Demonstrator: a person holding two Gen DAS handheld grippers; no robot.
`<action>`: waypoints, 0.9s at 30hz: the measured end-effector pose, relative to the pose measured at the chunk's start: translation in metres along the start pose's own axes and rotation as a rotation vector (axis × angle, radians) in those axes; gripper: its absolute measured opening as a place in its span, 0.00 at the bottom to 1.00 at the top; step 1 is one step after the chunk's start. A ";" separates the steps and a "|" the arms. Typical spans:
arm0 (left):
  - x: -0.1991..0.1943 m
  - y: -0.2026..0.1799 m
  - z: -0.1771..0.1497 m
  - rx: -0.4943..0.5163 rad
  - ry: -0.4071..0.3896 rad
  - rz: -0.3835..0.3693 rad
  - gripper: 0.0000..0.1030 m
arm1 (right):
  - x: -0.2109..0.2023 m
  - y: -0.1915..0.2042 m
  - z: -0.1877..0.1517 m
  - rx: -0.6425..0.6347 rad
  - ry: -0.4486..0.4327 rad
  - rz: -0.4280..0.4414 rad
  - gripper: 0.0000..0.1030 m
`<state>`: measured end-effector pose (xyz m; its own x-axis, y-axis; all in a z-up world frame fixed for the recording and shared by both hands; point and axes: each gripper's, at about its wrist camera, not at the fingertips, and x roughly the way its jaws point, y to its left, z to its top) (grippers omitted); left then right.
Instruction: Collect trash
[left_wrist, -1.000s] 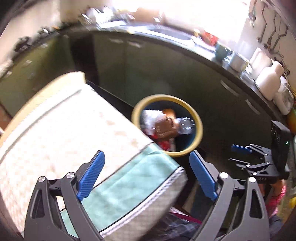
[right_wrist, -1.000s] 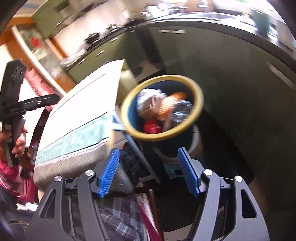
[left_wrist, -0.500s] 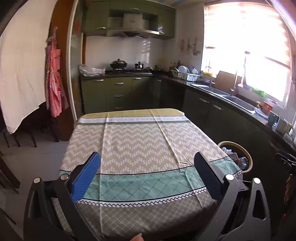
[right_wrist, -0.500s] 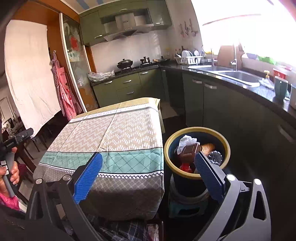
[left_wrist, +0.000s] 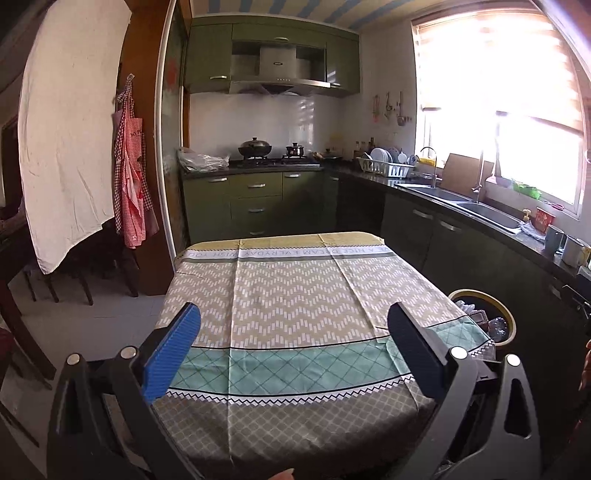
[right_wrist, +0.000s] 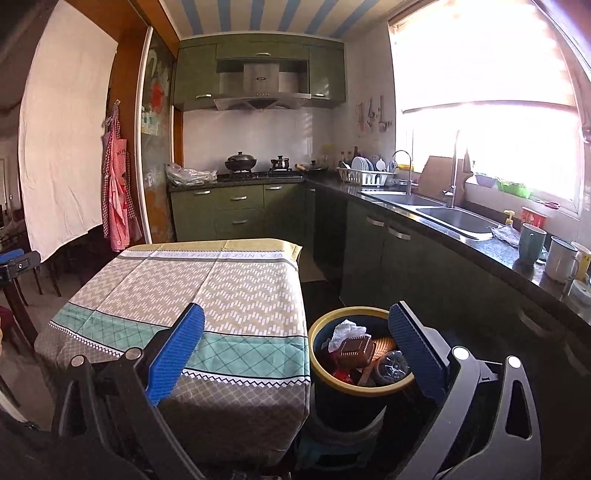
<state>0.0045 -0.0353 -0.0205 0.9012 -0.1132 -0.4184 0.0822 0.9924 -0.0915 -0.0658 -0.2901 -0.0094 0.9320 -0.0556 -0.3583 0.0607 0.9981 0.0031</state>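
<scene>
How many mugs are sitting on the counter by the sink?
3 in the right wrist view: a green mug, a white mug beside it, and a yellow-trimmed one cut off at the edge. More may be hidden.

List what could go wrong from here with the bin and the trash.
1. The bin seems to sit on a small stool beside the table; a knock from the tongs could tip it.
2. It is piled near its rim with paper, a brown tray and a bottle; more trash may spill.
3. Both tongs are open and empty.
</scene>
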 end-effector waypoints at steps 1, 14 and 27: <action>0.000 -0.001 0.000 0.003 0.000 0.001 0.94 | 0.001 0.000 -0.001 0.001 0.004 0.005 0.95; -0.008 -0.001 0.002 -0.004 -0.019 0.014 0.94 | 0.008 -0.003 -0.007 -0.004 0.028 0.012 0.95; -0.014 0.000 0.002 -0.007 -0.030 0.017 0.94 | 0.010 -0.005 -0.008 -0.001 0.028 0.023 0.95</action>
<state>-0.0075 -0.0336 -0.0130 0.9148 -0.0947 -0.3926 0.0636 0.9938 -0.0913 -0.0600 -0.2959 -0.0201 0.9228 -0.0320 -0.3840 0.0390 0.9992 0.0105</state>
